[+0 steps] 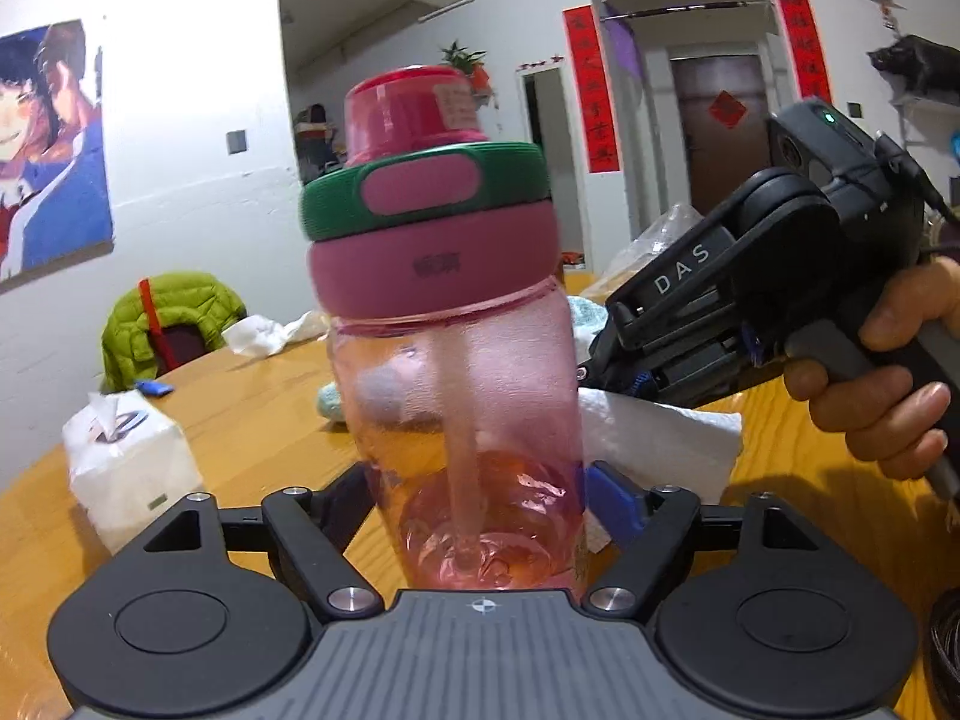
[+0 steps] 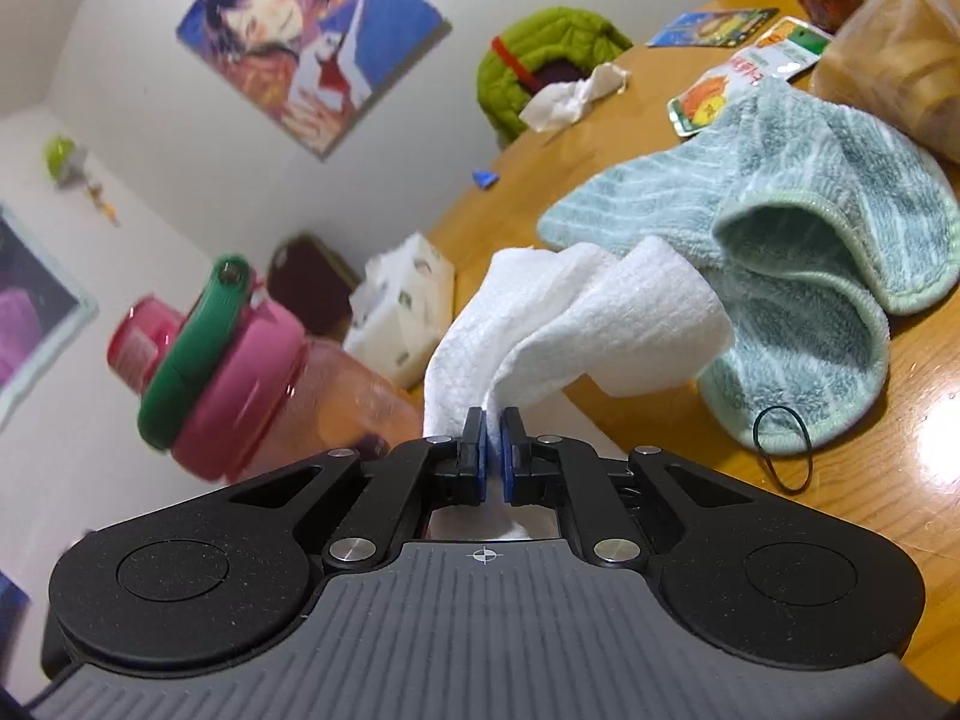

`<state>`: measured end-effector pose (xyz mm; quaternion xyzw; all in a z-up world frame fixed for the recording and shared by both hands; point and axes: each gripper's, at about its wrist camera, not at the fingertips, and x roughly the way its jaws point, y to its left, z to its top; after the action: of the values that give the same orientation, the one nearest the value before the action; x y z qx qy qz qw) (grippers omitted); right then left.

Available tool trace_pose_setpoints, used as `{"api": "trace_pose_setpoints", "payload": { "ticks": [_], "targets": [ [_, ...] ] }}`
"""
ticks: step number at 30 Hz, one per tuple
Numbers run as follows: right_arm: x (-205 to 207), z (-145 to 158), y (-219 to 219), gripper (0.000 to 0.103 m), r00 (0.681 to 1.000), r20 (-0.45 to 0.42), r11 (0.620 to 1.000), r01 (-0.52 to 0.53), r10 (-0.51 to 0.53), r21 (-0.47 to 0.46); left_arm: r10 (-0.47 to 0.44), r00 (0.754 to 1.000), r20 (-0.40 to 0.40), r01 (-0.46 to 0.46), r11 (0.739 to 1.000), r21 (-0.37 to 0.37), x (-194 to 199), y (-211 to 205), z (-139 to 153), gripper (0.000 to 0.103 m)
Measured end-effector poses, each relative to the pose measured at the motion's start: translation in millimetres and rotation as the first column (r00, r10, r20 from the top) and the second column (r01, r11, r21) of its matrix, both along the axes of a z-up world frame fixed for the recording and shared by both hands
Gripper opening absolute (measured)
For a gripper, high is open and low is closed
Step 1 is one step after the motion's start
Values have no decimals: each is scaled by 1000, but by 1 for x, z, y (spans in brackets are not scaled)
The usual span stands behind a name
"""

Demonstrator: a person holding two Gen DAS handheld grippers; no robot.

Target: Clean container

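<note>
The left tongs (image 1: pixel 480 498) stand around the base of the pink bottle (image 1: pixel 444 312), one finger on each side; I cannot tell if the pads press it. The bottle is upright over the bench (image 1: pixel 252 420). The right tongs (image 2: pixel 493 429) are clamped on a white cloth (image 2: pixel 564 324). Behind lies a green towel (image 2: pixel 798 276)

The left wrist camera looks forward along its fingers, very near the pink bottle (image 1: pixel 450 324), toward the doorways. The right wrist camera, rolled, faces across the wooden table (image 2: pixel 888 480) toward the poster (image 2: pixel 312 36). Both views share bottle, tissue box (image 1: pixel 126 456), poster.
</note>
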<state>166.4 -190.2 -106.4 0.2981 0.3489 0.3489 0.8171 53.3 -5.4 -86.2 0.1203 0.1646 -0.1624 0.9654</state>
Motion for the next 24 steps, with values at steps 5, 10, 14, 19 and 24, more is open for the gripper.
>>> {"api": "trace_pose_setpoints", "payload": {
  "ticks": [5,10,14,19,24],
  "targets": [
    [1,-2,3,11,999,31,999,33,-33,14,80,996,-35,-78,995,55,-18,-16,6,87],
    [4,-4,3,11,999,34,999,28,-29,39,56,998,-20,-54,993,109,-27,-29,1,84],
    [3,-3,11,10,999,27,999,-32,32,-25,45,999,-7,-44,996,81,-23,-23,-1,83],
    [-3,4,9,10,997,-6,991,-75,75,-107,12,1000,-6,-12,999,40,-5,-18,1,81],
    [-11,11,12,11,991,12,980,-132,135,-149,21,1000,2,-21,999,37,-1,-16,0,76]
  ]
}}
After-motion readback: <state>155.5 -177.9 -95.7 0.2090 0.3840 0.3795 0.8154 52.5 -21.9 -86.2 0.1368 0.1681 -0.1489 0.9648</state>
